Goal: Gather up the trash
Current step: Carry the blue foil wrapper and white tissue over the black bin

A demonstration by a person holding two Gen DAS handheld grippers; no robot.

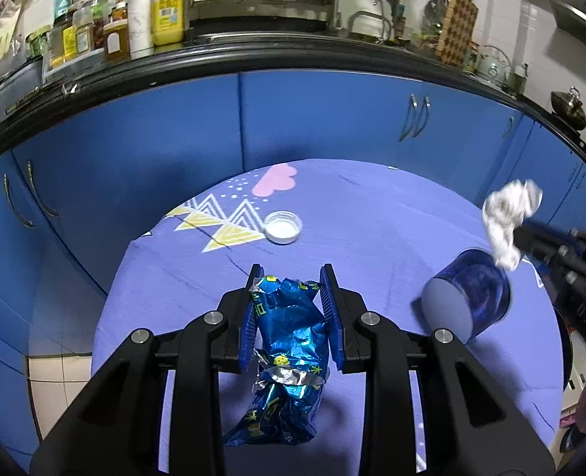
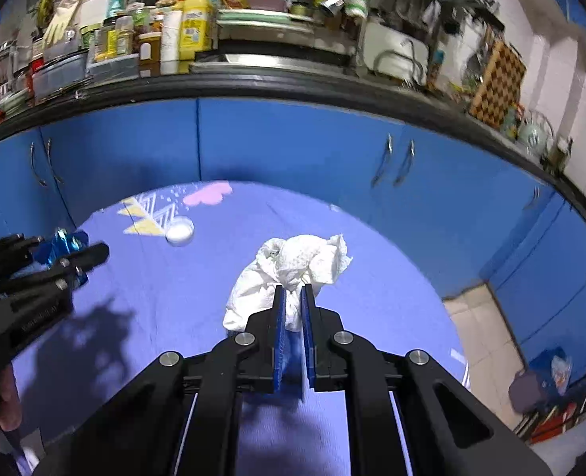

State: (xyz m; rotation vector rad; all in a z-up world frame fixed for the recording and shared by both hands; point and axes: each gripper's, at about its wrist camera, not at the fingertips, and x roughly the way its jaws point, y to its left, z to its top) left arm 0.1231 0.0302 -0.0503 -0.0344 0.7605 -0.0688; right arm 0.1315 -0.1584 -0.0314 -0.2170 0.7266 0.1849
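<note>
In the left wrist view, the left gripper (image 1: 289, 277) has its blue fingers (image 1: 330, 297) clamped on a crumpled blue foil wrapper (image 1: 289, 329) at lower centre; the wrapper hangs down past the pads toward the bottom of the frame, clear of the purple cloth (image 1: 372, 214) below. In the right wrist view, the right gripper (image 2: 293, 293) has its fingers (image 2: 280, 317) pressed nearly together on a wad of white tissue (image 2: 293, 261) at the centre, the wad bulging above and to the left of the tips.

Only the left view shows a blue can (image 1: 467, 297) lying on its side at right centre, its pale end facing the lens. There the tissue appears blurred at the right edge, above the can, on the tips of the right gripper. A small white lid (image 1: 283, 228) sits on the cloth above the wrapper, next to yellow triangle prints; it also shows in the right view, at upper left of the cloth.

Only the right view shows the left gripper from the side, at the left edge, with a bit of blue foil at its tips and a hand (image 2: 9, 404) beneath it, and tiled floor (image 2: 487, 329) at right.

Blue cabinets (image 1: 312, 119) and a cluttered counter (image 1: 253, 45) fill the top of both views.
</note>
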